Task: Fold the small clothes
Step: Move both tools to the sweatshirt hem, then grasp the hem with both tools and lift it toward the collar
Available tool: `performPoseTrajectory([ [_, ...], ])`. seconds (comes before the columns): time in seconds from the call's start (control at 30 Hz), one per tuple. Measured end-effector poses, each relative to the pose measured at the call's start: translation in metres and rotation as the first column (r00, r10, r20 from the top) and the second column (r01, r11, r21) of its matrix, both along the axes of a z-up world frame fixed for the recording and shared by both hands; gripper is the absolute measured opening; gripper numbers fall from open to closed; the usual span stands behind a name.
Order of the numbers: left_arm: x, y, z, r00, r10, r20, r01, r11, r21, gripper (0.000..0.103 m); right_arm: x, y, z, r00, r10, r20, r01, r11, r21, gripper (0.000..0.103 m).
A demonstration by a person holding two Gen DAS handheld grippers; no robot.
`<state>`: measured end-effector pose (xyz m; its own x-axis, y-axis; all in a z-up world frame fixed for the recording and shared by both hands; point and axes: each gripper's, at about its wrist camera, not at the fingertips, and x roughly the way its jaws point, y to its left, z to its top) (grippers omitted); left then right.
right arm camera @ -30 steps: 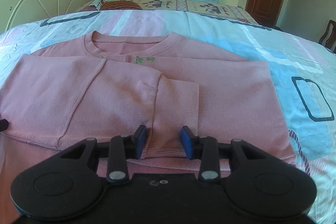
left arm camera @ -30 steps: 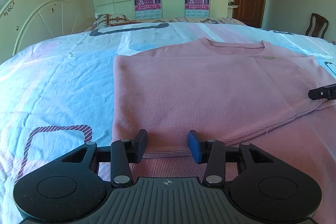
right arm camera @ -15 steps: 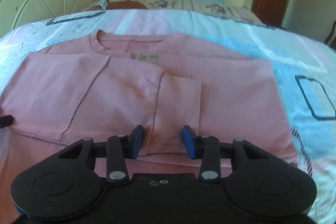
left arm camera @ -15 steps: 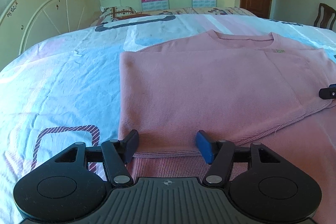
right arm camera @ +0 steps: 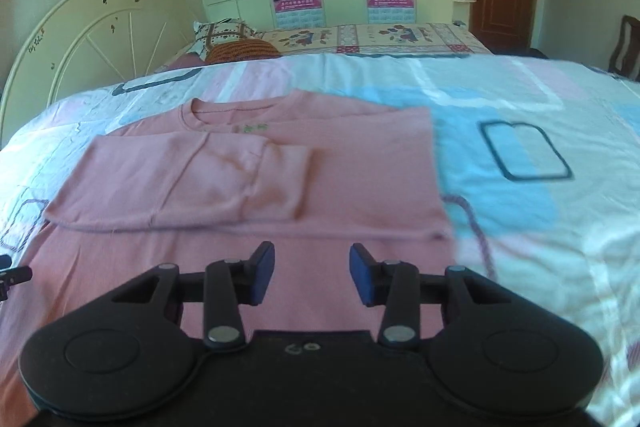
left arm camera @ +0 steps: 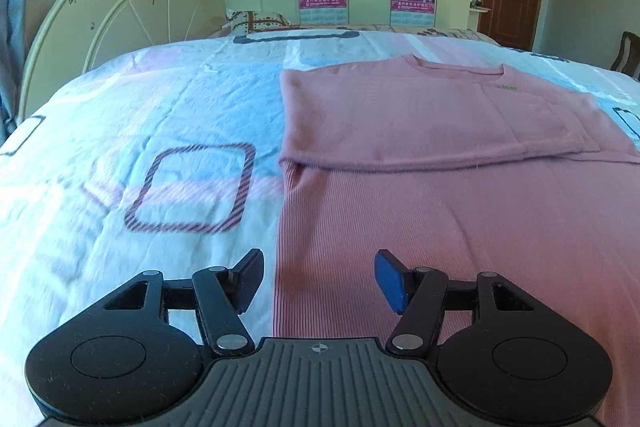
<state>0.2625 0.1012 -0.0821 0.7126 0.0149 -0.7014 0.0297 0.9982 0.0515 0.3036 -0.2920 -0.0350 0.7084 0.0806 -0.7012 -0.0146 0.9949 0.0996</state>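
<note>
the pink sweater (left arm camera: 440, 195) lies flat on the bed (left arm camera: 120, 147), its sleeves folded across the chest ahead of both grippers, while the left gripper (left arm camera: 318, 281), just widened, and the right gripper (right arm camera: 312, 277) hover over its lower part, jaws apart and empty.

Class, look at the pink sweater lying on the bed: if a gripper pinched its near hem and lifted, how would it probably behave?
The pink sweater would probably drape and sag, not hold its shape: its folded sleeves lie soft and flat. It looks light, being thin ribbed knit. On the smooth bedsheet it may drag or bunch, and the sleeves might slip open.
</note>
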Motion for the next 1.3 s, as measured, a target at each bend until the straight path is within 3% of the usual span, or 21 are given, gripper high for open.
performPoseTrajectory([
  [0.17, -0.050, 0.002, -0.002, 1.000, -0.002, -0.029, 0.002, 1.000, -0.008, 0.061, -0.052, -0.038, -0.004, 0.998, -0.050, -0.026, 0.051, 0.998, 0.034, 0.041],
  [0.3, -0.081, 0.010, -0.004, 0.998, 0.027, -0.054, -0.030, 0.998, -0.056, 0.061, -0.092, -0.062, -0.016, 0.995, -0.079, -0.061, 0.084, 0.992, 0.098, 0.048],
  [0.57, -0.126, 0.026, -0.012, 0.995, 0.029, -0.092, -0.047, 0.980, -0.196, 0.061, -0.150, -0.089, -0.049, 0.980, -0.117, -0.158, 0.153, 0.960, 0.234, 0.048],
  [0.67, -0.140, 0.029, -0.013, 0.995, 0.034, -0.096, -0.059, 0.963, -0.265, 0.061, -0.166, -0.090, -0.054, 0.980, -0.124, -0.158, 0.166, 0.940, 0.296, 0.048],
  [0.83, -0.163, 0.034, -0.020, 0.994, 0.021, -0.103, -0.060, 0.915, -0.399, 0.055, -0.193, -0.085, -0.060, 0.983, -0.096, -0.158, 0.151, 0.909, 0.387, 0.049],
  [0.93, -0.173, 0.043, -0.025, 0.995, 0.005, -0.102, -0.057, 0.859, -0.508, 0.055, -0.204, -0.082, -0.061, 0.985, -0.074, -0.156, 0.134, 0.898, 0.418, 0.049],
  [1.03, -0.174, 0.053, -0.035, 0.994, -0.021, -0.111, -0.055, 0.771, -0.634, 0.055, -0.206, -0.084, -0.063, 0.986, -0.064, -0.155, 0.129, 0.882, 0.452, 0.047],
  [1.1, -0.173, 0.054, -0.040, 0.995, -0.011, -0.102, -0.058, 0.755, -0.653, 0.053, -0.201, -0.089, -0.065, 0.984, -0.064, -0.165, 0.137, 0.867, 0.480, 0.039],
  [1.13, -0.172, 0.054, -0.041, 0.995, 0.001, -0.102, -0.068, 0.752, -0.656, 0.045, -0.198, -0.090, -0.067, 0.984, -0.064, -0.169, 0.141, 0.858, 0.494, 0.037],
  [1.2, -0.168, 0.050, -0.043, 0.992, 0.028, -0.120, -0.096, 0.783, -0.614, 0.008, -0.193, -0.093, -0.070, 0.980, -0.068, -0.186, 0.154, 0.851, 0.502, 0.020],
  [1.23, -0.167, 0.048, -0.043, 0.992, 0.030, -0.122, -0.097, 0.797, -0.596, 0.004, -0.192, -0.094, -0.070, 0.980, -0.063, -0.191, 0.152, 0.853, 0.500, 0.016],
  [1.3, -0.174, 0.047, -0.034, 0.997, 0.052, -0.059, -0.077, 0.800, -0.595, 0.004, -0.195, -0.096, -0.063, 0.986, -0.058, -0.158, 0.132, 0.850, 0.510, 0.011],
])
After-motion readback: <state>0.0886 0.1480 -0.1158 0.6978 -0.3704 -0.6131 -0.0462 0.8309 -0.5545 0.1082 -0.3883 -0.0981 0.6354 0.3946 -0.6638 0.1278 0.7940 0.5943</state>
